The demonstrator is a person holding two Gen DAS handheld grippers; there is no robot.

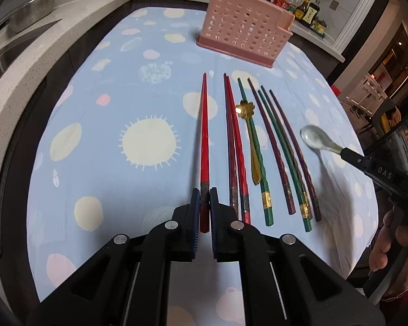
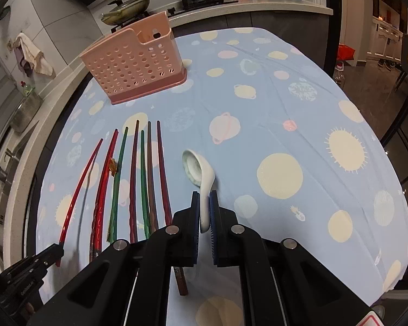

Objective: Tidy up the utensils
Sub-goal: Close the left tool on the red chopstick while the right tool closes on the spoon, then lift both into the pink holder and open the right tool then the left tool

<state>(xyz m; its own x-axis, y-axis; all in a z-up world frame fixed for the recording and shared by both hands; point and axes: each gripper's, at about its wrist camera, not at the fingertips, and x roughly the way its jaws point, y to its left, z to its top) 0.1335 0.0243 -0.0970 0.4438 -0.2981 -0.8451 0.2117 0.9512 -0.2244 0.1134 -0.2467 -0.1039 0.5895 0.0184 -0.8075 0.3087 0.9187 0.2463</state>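
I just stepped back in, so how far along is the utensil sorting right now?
Nothing looks put away yet: no utensil shows in the pink holder. In hand: the left gripper is shut on one red chopstick, and the right gripper is shut on the white spoon. Left on the cloth: the other chopsticks and the gold spoon.

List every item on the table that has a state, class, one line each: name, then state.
Left tool: shut on red chopstick, lifted at an angle.
Right tool: shut on white spoon.
Pink holder: upright, nothing visible inside.
Gold spoon: lying among the chopsticks.
Other chopsticks: lying flat in a row.
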